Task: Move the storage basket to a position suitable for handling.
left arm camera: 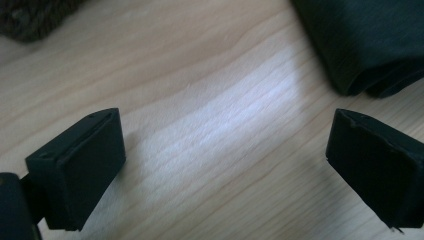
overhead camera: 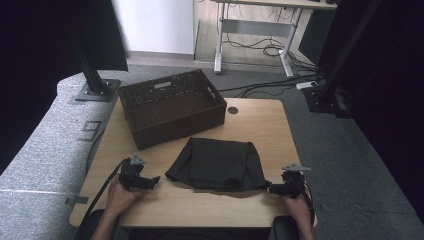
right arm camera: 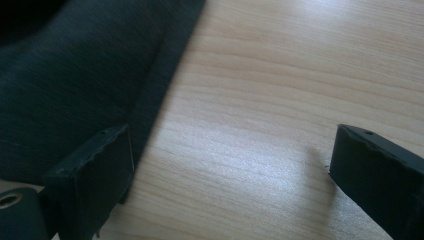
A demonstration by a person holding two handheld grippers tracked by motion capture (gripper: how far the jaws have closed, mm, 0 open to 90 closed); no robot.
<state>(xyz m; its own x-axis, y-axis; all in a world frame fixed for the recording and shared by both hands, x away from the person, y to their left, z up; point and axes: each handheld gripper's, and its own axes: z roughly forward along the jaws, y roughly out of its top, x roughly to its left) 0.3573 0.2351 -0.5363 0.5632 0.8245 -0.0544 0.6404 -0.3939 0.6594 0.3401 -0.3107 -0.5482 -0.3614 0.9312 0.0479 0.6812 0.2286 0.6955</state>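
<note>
Looking down, high view: one dark folded cloth [overhead camera: 217,164] on the bench [overhead camera: 260,125]; one woven basket [overhead camera: 170,106] behind; two hand-held grippers — left hand-held gripper [overhead camera: 150,182], right hand-held gripper [overhead camera: 272,189] flanking it.
Left gripper view: jaws spread, empty — cloth edge [left arm camera: 370,45] ahead.
Right gripper view: jaws spread; one jaw beside the cloth [right arm camera: 75,85].

High view above the table [overhead camera: 260,125] looking forward and down, both gripper views close (sharing the dark cloth [overhead camera: 217,164])
</note>
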